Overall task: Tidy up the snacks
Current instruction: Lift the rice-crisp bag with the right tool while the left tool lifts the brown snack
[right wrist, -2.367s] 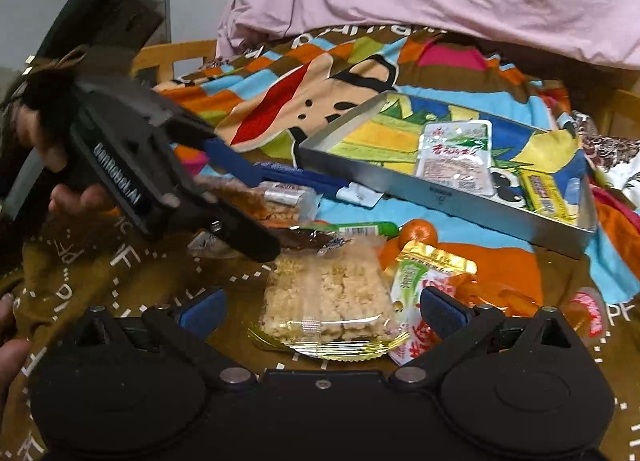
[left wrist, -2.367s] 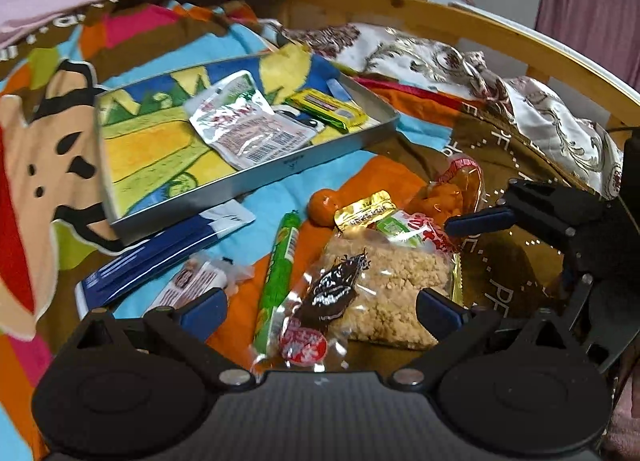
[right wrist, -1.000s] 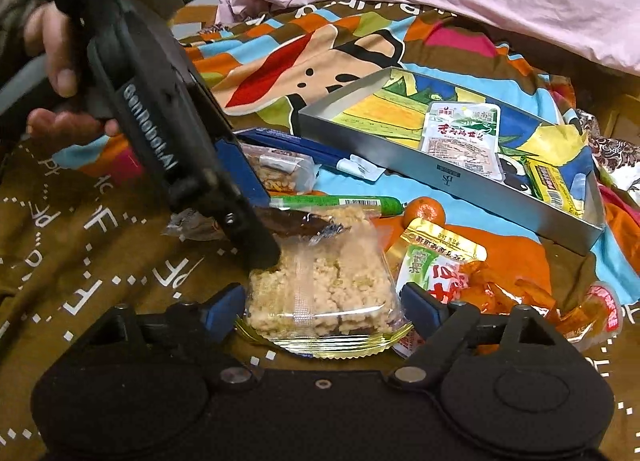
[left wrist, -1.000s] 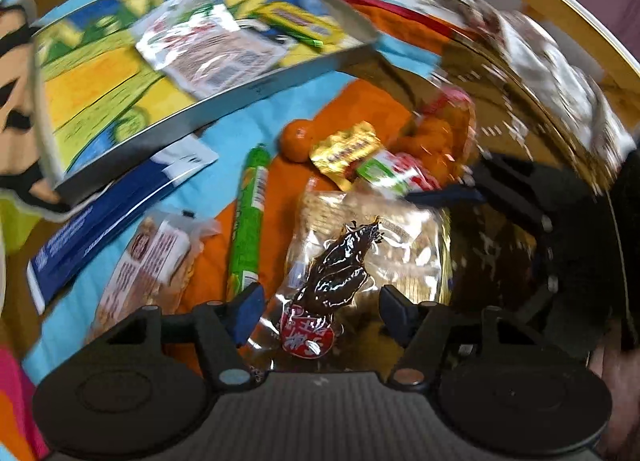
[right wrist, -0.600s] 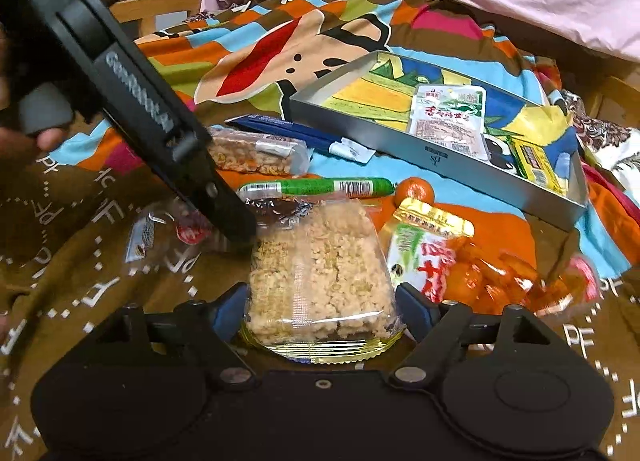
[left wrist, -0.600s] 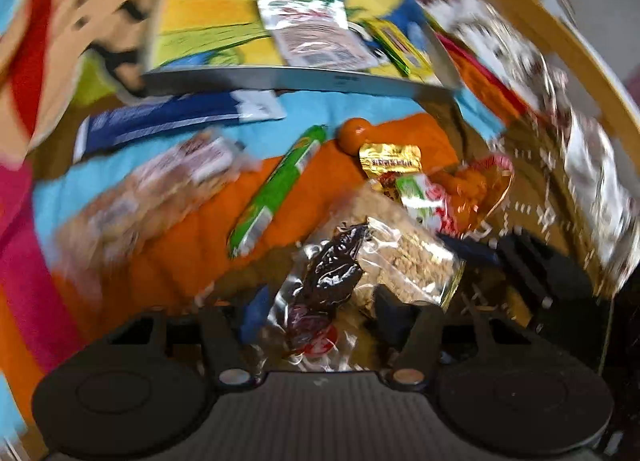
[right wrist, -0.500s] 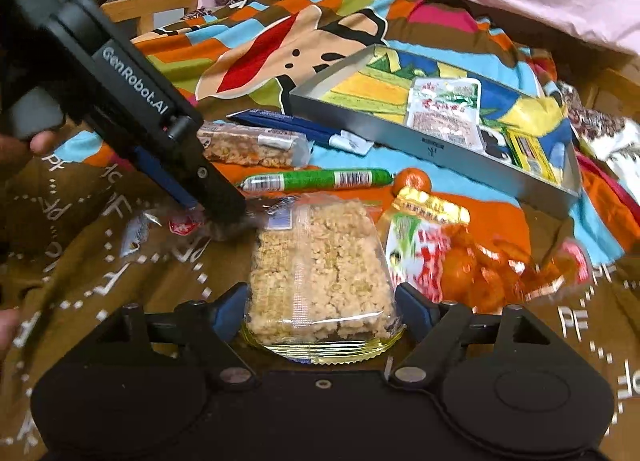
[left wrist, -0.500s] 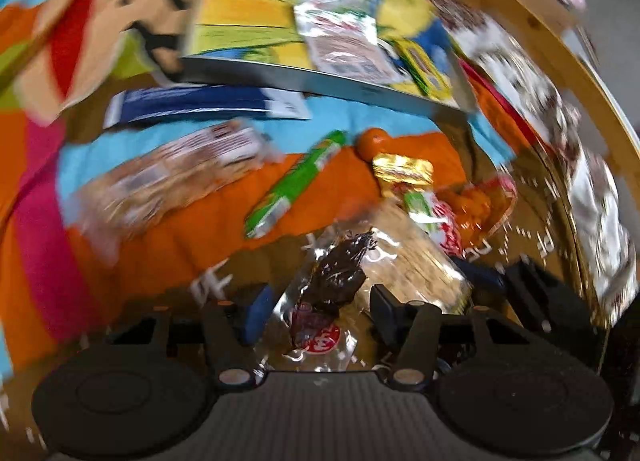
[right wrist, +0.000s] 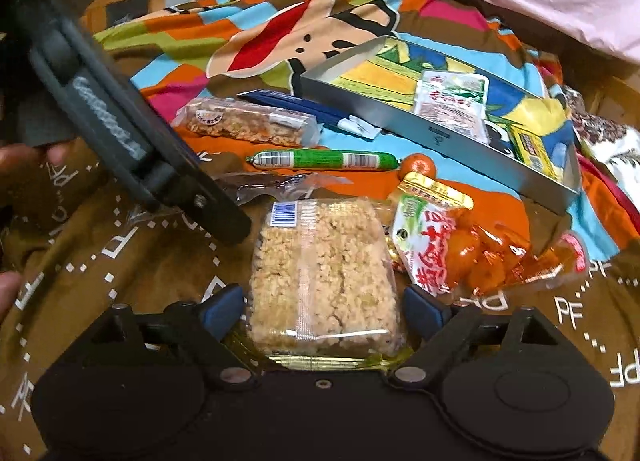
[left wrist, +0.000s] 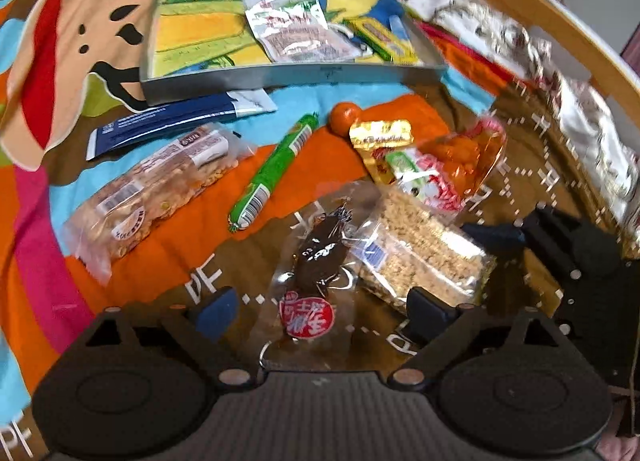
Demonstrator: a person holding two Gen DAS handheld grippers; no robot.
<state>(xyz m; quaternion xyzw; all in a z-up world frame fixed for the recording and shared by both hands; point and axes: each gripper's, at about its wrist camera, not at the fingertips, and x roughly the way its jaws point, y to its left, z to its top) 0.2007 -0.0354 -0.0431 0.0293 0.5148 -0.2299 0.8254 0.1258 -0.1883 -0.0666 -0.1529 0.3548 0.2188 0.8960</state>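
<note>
My left tongs point(left wrist: 316, 311) have just sprung wide, releasing the dark snack packet point(left wrist: 320, 261) between them; my right tongs point(right wrist: 322, 307) stand open astride the rice cake point(right wrist: 322, 277), grasping nothing yet.

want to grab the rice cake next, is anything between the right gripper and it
Nothing visible. The rice cake already lies between the fingers of the open right gripper, apart from both pads. The left gripper, also open, sits off beside the pack's far corner, over the dark snack, not in the path.
</note>
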